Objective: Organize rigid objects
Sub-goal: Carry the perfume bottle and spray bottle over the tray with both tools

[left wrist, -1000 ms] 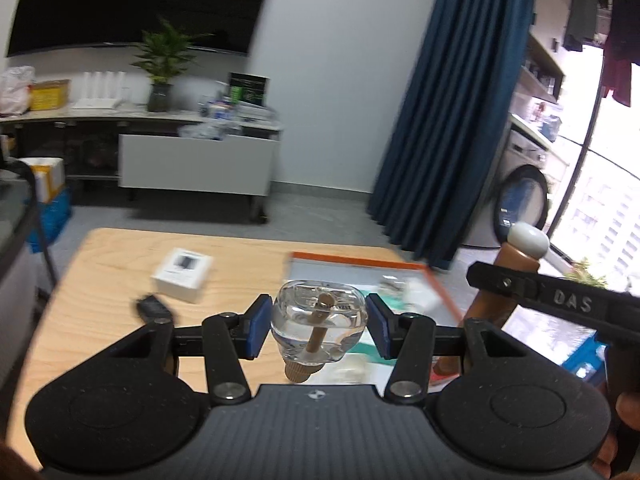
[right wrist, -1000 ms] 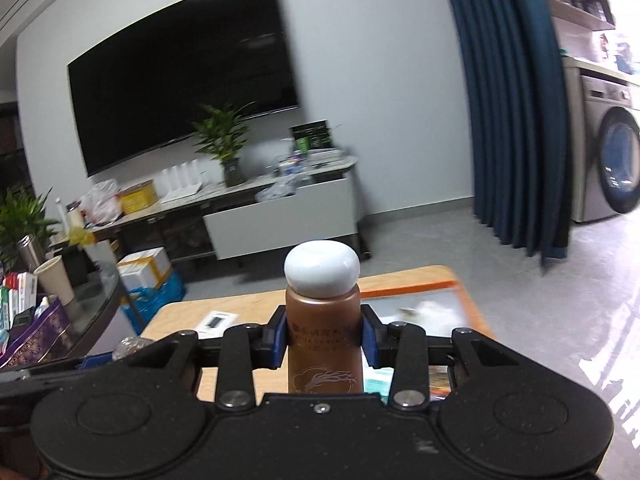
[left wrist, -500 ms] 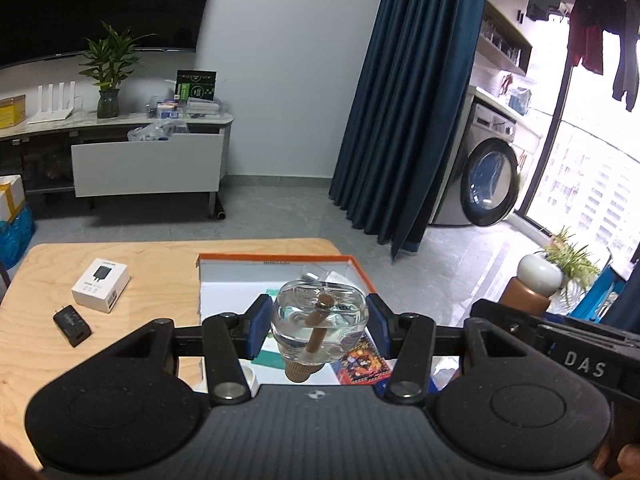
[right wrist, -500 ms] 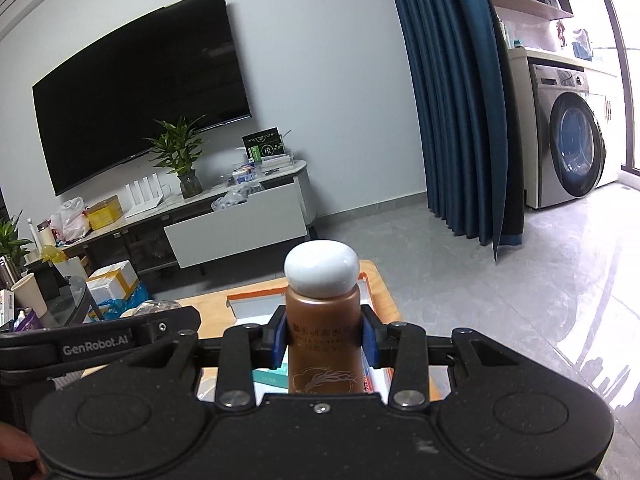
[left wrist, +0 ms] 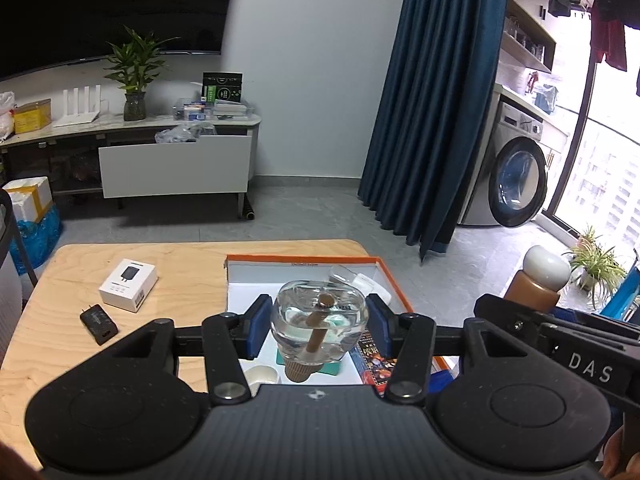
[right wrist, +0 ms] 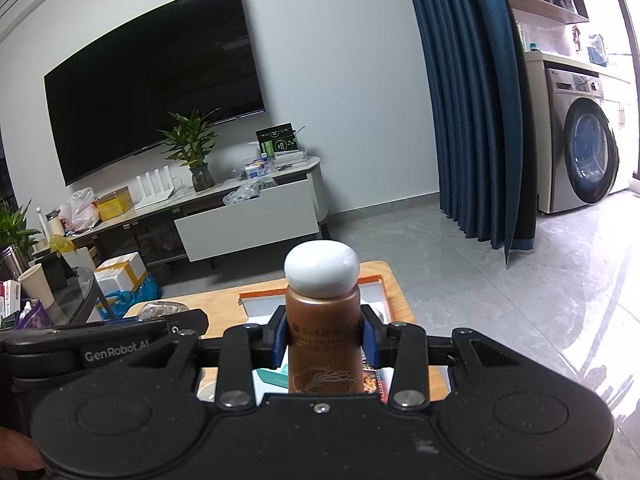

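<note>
A wooden table is seen below, an orange-rimmed box on it. Above the box, a brown bottle is pinched by the right gripper, a clear jar by the left gripper.

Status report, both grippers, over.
Left gripper shut on clear glass bottle. Right gripper shut on brown bottle. Both above orange-rimmed box; nothing blocking.
</note>
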Demonstrator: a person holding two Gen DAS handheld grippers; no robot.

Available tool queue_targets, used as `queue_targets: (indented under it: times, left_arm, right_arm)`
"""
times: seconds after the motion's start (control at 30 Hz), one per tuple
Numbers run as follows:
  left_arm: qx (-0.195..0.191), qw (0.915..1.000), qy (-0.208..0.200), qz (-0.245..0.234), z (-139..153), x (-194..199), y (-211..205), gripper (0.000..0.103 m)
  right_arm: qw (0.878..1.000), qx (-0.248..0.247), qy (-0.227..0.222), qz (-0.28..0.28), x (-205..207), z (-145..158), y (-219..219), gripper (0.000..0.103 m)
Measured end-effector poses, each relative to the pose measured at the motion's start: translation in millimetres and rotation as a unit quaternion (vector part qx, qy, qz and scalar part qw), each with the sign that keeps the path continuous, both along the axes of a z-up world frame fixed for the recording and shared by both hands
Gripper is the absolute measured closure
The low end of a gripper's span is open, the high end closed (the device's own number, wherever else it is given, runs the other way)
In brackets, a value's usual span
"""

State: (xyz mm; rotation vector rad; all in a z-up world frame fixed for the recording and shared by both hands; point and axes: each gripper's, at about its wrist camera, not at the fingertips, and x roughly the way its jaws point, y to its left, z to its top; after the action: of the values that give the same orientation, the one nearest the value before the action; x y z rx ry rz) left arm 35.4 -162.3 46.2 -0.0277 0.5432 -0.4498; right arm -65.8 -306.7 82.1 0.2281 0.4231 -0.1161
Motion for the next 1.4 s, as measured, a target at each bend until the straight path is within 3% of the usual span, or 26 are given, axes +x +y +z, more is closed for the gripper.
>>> queue_targets:
  times: [1.4]
  left_arm:
    - [-0.009,0.9998,0.016,0.002,-4.3,1.4,-3.6,0.051]
  right_arm:
    - [1.000,-0.018,0.013,0.006,37.8,3.8,10.6,0.057]
